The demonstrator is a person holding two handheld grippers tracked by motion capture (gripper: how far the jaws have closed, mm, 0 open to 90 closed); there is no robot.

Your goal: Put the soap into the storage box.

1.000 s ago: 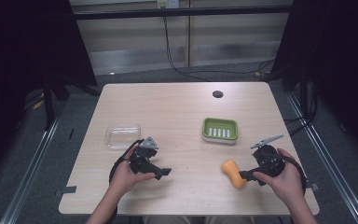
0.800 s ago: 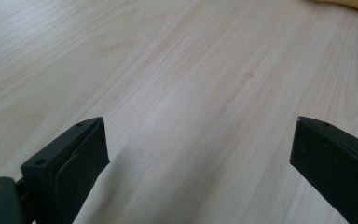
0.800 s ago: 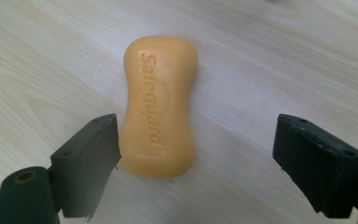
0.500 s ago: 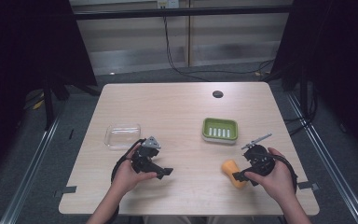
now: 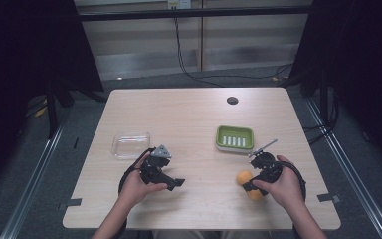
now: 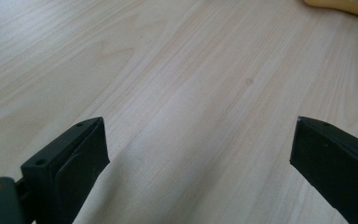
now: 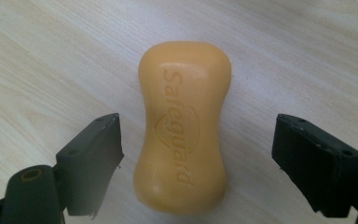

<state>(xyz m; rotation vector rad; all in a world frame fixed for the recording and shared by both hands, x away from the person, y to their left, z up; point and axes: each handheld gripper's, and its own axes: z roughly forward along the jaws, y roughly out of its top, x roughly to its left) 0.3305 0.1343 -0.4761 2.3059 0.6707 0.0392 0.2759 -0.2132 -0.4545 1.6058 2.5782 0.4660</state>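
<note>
Moving in from the right, the right gripper (image 7: 198,154) now has its jaws wide around the orange soap (image 7: 184,126) at the lower right of the counter (image 5: 194,119), so squeeze its narrow middle evenly, while the left gripper (image 6: 198,154) waits wide open.

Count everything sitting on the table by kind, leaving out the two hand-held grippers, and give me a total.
Soap bar, orange: 1
Soap dish, green: 1
Clear container: 1
Total: 3
</note>
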